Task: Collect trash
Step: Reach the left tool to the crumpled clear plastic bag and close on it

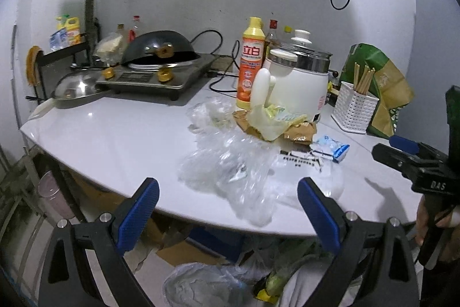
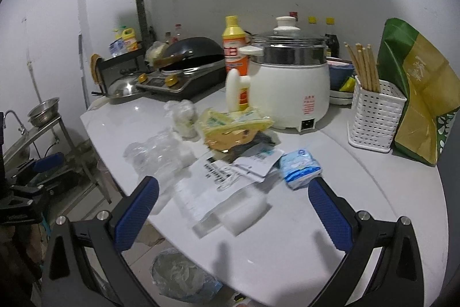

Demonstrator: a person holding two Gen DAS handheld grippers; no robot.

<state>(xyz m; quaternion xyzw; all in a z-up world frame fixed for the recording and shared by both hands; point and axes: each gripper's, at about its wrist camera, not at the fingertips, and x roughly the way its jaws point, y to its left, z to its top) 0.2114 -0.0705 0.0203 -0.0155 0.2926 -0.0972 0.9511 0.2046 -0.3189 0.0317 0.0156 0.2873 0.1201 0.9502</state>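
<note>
Now crumpled plastic bag (image 1: 230,171) just ahead of spread left gripper (image 1: 228,209).

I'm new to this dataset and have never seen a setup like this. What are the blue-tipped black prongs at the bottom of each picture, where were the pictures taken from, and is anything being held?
The prongs are fingers of two hand-held grippers; a person carries one in each hand. Each picture comes from a camera on a gripper, looking along its fingers: left gripper, right gripper. Both are open and hold nothing. On the white table lie trash: crumpled clear plastic bags, a yellow wrapper, printed paper and a small blue packet. Behind stand a white electric pot, a detergent bottle and a chopstick basket.
</note>
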